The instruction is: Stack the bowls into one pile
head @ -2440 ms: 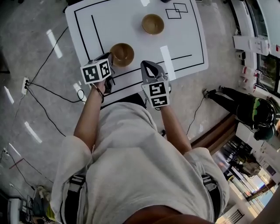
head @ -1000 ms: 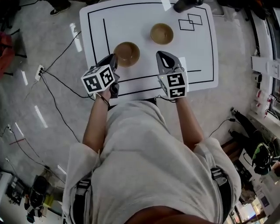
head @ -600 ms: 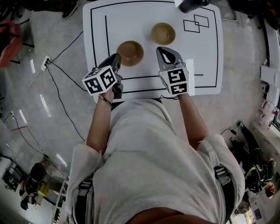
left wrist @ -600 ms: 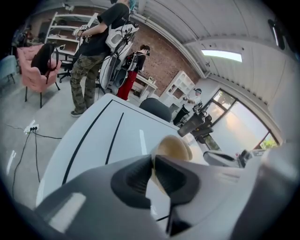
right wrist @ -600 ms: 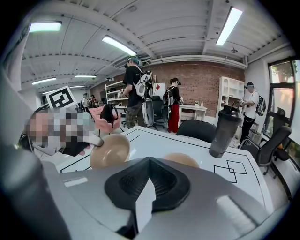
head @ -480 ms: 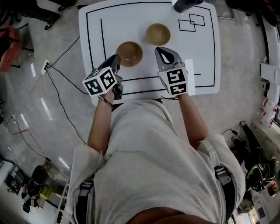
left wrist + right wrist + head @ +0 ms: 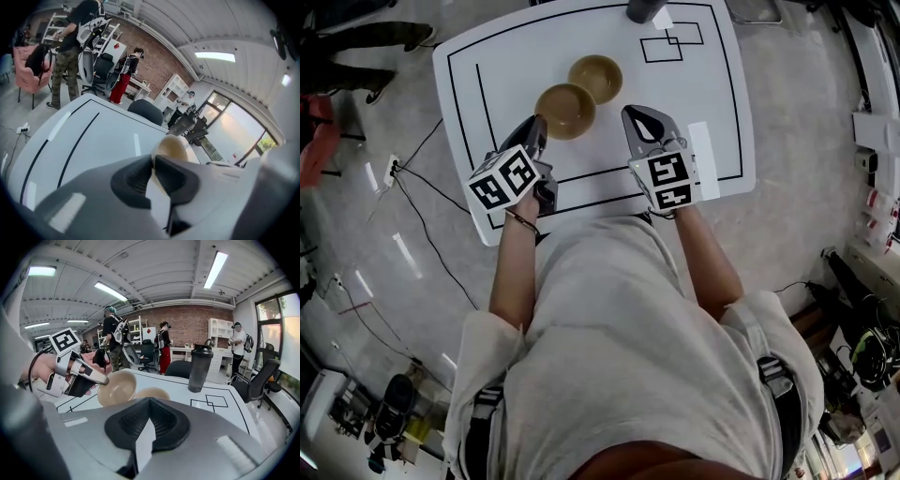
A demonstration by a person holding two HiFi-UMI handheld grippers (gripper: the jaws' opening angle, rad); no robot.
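The held bowl (image 7: 565,111) is tan. It hangs by its near-left rim over the middle of the counter (image 7: 703,94). In the right gripper view it sits tilted, with its opening turned toward the right side.

The left gripper (image 7: 538,125) holds this bowl. Its jaws pinch the rim, with one jaw inside the bowl and one outside. The wall of the bowl is clamped between the pads.

The second bowl (image 7: 595,79) is also tan. It stands upright on the counter, just to the far right of the held bowl. From above the two rims meet. Whether they actually touch cannot be determined.

The right gripper (image 7: 637,120) is to the right of both bowls, over the near part of the counter. Its jaws are pressed together with nothing between them. It contacts neither bowl.

The counter is white and marked with a black border line. Two overlapping rectangles (image 7: 670,45) are drawn at its far right. A dark shaker bottle (image 7: 645,9) stands upright at the far edge, beside those rectangles.

Cables (image 7: 422,202) run across the grey floor (image 7: 384,281) to the left of the counter. Several people (image 7: 115,336) stand at desks on the far side of the room.
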